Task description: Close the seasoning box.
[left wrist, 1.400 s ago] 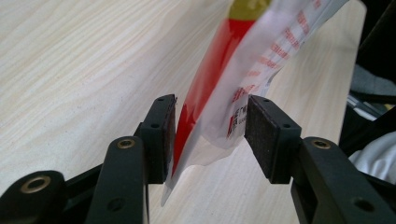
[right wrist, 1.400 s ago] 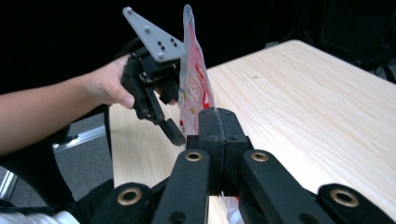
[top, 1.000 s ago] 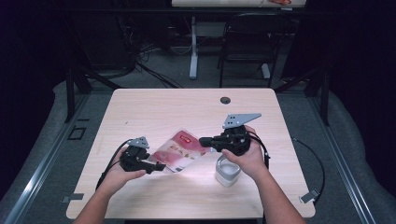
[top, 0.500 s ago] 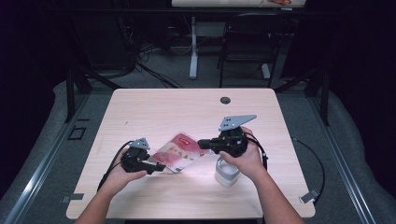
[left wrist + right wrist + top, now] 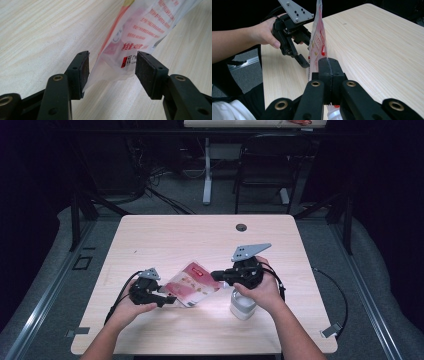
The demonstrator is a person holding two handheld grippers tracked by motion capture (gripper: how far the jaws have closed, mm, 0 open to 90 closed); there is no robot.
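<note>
Pouch (image 5: 192,285) top cut off (left gripper (image 5: 111,66) view); print blurred.

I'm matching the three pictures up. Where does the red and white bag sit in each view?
High view: the bag lies lower centre, between the left gripper and the right gripper.
Left gripper view: its corner hangs centre, between the open jaws, which have just been opening.
Right gripper view: it stands edge-on at top centre, pinched in the shut jaws.
Shared landmark: the wooden table.
</note>
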